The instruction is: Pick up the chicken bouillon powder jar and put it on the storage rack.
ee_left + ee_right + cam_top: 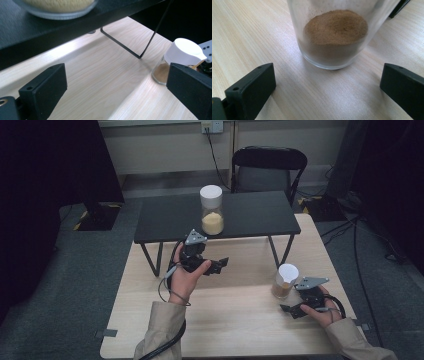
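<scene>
A small glass jar (285, 281) with a white lid and brown powder stands on the wooden table (235, 320) at the right. My right gripper (291, 310) is open just beside it; in the right gripper view the jar (334, 35) stands a little ahead of the wide-apart jaws (327, 92), touching neither. A tall jar (211, 210) of yellow powder with a white lid stands on a black riser (260, 215). My left gripper (219, 265) is open and empty below the riser's front edge. In the left gripper view its gripper (115, 92) faces the small jar (175, 62).
The riser (37, 32) stands on thin black wire legs (135, 50) over the table's far half. A black chair (267, 167) is behind the table. Grey floor lies on both sides, with cables at the right.
</scene>
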Tool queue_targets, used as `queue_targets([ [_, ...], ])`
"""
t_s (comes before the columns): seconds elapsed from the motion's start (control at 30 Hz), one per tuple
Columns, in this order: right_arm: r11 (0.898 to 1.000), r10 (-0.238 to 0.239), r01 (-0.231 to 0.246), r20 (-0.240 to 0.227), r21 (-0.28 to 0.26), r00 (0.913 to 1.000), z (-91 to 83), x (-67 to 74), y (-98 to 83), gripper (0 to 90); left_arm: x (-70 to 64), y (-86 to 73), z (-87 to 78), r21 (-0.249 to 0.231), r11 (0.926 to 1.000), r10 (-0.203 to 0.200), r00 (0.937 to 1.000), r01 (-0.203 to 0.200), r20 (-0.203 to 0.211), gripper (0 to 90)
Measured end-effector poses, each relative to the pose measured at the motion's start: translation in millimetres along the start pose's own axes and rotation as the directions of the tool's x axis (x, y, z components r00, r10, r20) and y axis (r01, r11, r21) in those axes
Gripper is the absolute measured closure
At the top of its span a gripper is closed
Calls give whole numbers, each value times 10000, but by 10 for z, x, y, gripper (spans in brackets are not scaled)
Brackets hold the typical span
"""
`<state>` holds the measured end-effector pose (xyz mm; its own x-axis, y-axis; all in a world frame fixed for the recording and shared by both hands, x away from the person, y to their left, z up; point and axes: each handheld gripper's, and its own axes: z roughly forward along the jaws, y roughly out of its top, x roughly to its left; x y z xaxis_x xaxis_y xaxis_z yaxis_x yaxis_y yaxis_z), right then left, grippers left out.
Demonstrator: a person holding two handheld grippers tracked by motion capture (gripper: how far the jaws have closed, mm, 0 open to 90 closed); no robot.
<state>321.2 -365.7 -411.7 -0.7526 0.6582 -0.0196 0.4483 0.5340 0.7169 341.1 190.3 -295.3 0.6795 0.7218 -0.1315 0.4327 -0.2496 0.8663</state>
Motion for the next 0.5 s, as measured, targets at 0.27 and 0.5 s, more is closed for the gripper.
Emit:
queue_targets([
  [0.27, 10000, 6, -6, 3, 0, 10000, 0, 1, 0, 0, 10, -119, 66, 74, 10000, -46, 10000, 45, 68, 22],
  [0.5, 10000, 5, -5, 3, 0, 10000, 0, 1, 0, 0, 19, -209, 102, 121, 9999, -48, 9999, 47, 123, 22],
])
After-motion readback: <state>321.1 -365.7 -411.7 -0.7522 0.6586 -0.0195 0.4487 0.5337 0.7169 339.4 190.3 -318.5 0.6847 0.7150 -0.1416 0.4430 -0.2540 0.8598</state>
